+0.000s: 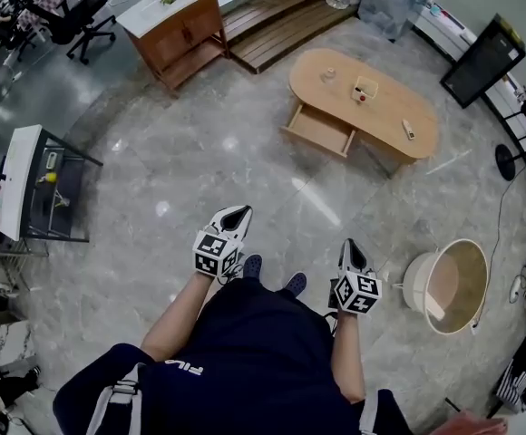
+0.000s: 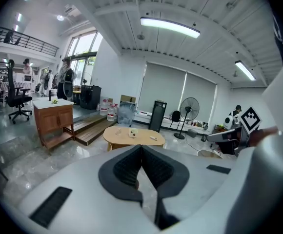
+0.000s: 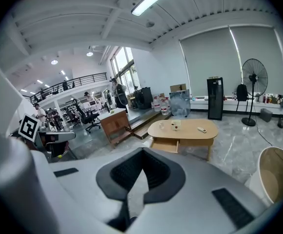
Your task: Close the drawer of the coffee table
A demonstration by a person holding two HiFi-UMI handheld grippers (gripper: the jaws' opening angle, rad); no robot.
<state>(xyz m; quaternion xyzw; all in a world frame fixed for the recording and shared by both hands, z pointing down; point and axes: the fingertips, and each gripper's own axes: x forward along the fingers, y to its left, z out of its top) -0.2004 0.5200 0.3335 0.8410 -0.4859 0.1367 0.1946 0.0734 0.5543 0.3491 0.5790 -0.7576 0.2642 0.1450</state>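
The drawer point(image 1: 319, 130) stands pulled out of the coffee table point(image 1: 390, 107), its open box jutting from the table's long side toward seven o'clock in the head view. Table and drawer sit at about one o'clock from the person, well apart from both grippers across bare marble floor point(image 1: 199, 170). On the tabletop lie a small box point(image 1: 365, 91) near the middle and a remote point(image 1: 409, 130) toward the four o'clock end.

The left gripper point(image 1: 238, 213) is held low in front of the person at about eleven o'clock, and the left gripper view shows its jaws pressed together with nothing between them. The right gripper point(image 1: 349, 245) is at about one o'clock, and its jaws are likewise together and empty in the right gripper view, where the open drawer point(image 3: 168, 145) shows just above them, at twelve o'clock.

At three o'clock of the right gripper a round white tub point(image 1: 449, 284) stands on the floor. A wooden cabinet point(image 1: 177, 30) is at eleven o'clock, with low wooden steps point(image 1: 272, 21) beside it at twelve. A white cart point(image 1: 18, 179) stands at nine o'clock
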